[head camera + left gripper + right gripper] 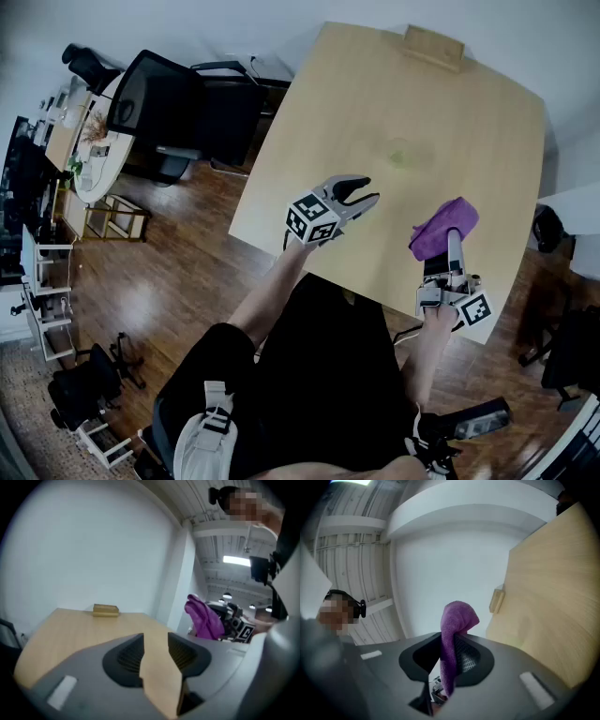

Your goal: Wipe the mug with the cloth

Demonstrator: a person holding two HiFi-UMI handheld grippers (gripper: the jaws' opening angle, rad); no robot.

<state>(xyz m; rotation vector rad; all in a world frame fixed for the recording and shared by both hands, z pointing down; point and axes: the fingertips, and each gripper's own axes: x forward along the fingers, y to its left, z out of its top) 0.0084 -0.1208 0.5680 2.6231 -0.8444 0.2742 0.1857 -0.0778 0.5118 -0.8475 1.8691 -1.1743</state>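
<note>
- The purple cloth (442, 228) is clamped in the right gripper (452, 240). It bunches up past the jaw tips and hangs in the air over the near right part of the table (422, 94).
- In the right gripper view the cloth (457, 620) runs as a narrow fold down between the two jaws, which press on it from both sides, and its top flops over in a rounded hump.
- The left gripper (366, 190) hovers above the table's near edge, to the left of the cloth and apart from it.
- In the left gripper view its jaws stand spread with only bare tabletop showing between them. It grasps nothing.
- From that view the cloth (204, 618) shows off to the right, raised above the table.
- A faint greenish patch (403, 155) marks the tabletop beyond the two grippers.
- A small wooden block (433, 44) lies at the table's far edge.
- Black office chairs (159, 103) stand on the dark wood floor (169, 272) left of the table.
</note>
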